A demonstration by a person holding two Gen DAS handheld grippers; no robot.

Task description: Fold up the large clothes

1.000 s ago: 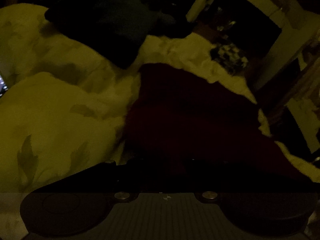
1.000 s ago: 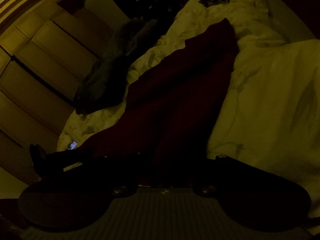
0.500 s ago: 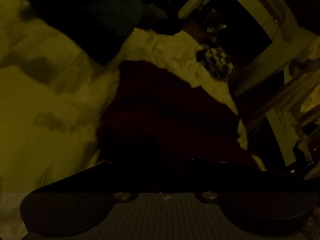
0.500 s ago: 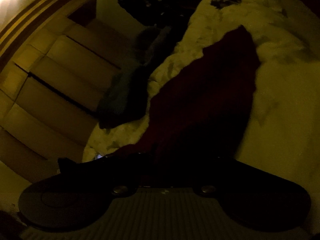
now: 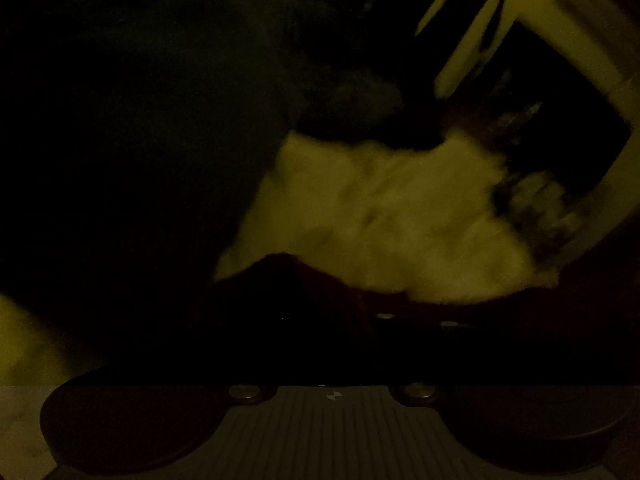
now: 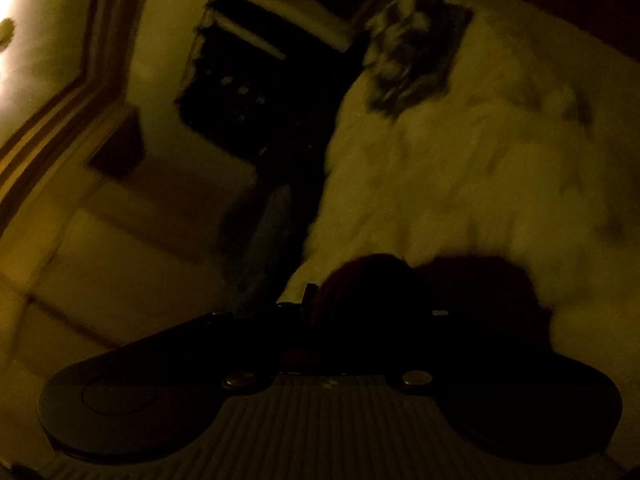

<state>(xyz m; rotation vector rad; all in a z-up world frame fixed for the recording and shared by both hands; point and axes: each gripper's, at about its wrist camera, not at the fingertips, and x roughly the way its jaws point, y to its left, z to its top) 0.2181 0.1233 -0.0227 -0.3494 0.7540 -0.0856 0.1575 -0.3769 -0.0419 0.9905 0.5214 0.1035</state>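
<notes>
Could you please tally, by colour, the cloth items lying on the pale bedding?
Dark red garment: 1
Very dark garment: 1
Black-and-white patterned cloth: 1
Total: 3

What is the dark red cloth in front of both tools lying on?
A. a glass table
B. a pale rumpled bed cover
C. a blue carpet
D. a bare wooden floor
B: in both wrist views the dark red cloth lies bunched on the pale rumpled bed cover.
</notes>
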